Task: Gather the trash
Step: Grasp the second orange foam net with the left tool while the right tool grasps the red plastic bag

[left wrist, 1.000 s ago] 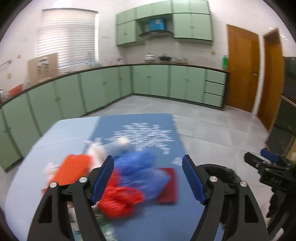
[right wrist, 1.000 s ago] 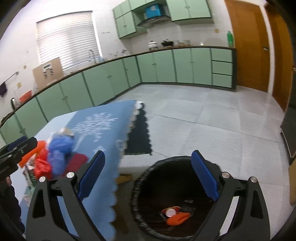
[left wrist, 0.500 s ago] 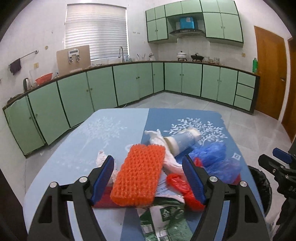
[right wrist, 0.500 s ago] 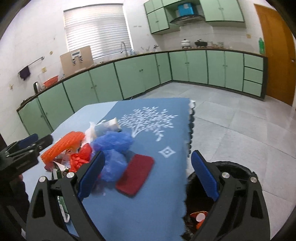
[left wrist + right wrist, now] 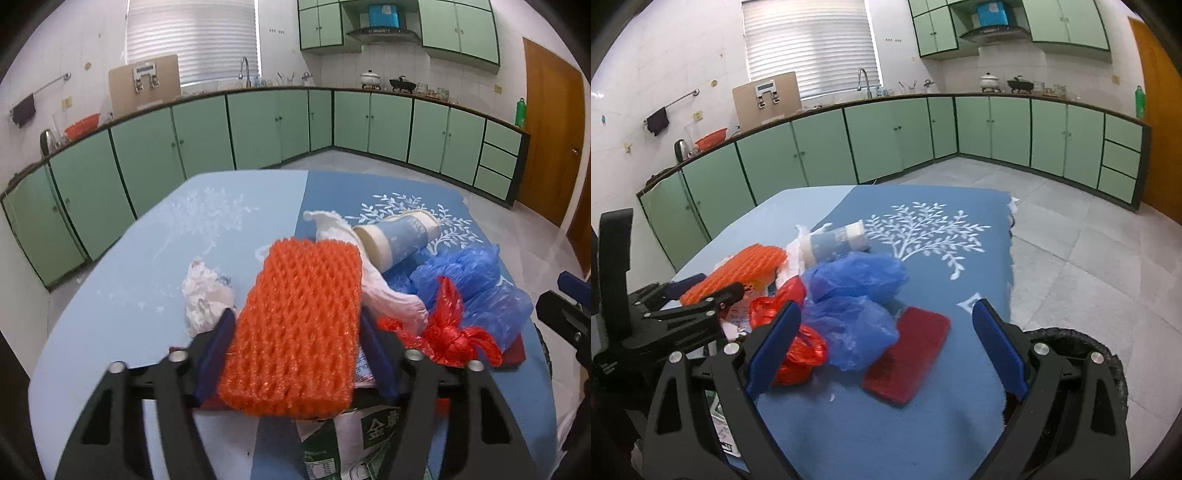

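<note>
Orange foam fruit net (image 5: 295,328), topmost in the trash pile on the blue tablecloth (image 5: 155,258), lies between the pads of the left gripper (image 5: 297,354), whose jaws have just been closing and now meet its sides to lift it. The right gripper (image 5: 884,349) hovers spread wide over the blue plastic bags (image 5: 855,295) and red card (image 5: 907,356), empty. The black bin (image 5: 1078,343) waits just beside the table edge.

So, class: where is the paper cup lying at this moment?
The paper cup lies on its side at the far end of the trash pile, on the tree-patterned tablecloth, behind the blue plastic bag.
</note>
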The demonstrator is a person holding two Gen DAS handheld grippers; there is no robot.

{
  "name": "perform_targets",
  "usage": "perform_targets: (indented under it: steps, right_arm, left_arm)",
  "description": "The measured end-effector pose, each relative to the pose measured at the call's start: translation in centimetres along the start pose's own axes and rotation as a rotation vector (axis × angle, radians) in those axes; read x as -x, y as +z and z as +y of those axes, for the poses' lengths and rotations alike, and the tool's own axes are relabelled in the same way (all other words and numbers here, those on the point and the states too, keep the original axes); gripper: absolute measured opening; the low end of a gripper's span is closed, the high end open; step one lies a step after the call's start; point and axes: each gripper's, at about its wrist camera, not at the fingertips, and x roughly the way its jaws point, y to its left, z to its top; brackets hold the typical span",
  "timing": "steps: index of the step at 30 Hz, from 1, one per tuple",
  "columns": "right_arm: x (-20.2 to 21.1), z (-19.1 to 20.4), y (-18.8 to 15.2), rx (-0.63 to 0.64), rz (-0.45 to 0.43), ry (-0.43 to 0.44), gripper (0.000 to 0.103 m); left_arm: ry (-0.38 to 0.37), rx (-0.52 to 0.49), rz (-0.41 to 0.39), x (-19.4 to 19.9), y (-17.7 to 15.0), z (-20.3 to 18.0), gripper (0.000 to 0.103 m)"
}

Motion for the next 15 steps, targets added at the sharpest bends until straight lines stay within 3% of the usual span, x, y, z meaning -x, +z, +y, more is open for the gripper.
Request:
perform_targets:
  steps: [4,6,9,15]
  right_arm:
    - [0.1,1.0,-0.1,0.027,-0.003,0.014,0.091]
    - [0.2,1.6,-0.1,0.04,-0.008,0.026,0.091]
    - [0.2,2.2,-0.1,0.05,-0.012,0.048,0.091]
    - [-0.1,4.4,-0.1,0.078,-0.01,0.094,0.077]
  left_arm:
    - [-0.007,0.025,0.007,0.0,-0.1,0.6,0.025]
    - [-0.015,0.039,-0.004,0.3,0.0,1.0,0.015]
    - [-0.007,0.05,-0.014,0.7,0.1,1.3,0.011]
    - [0.014,0.066,-0.034,2.6,0.4,2.0,0.011]
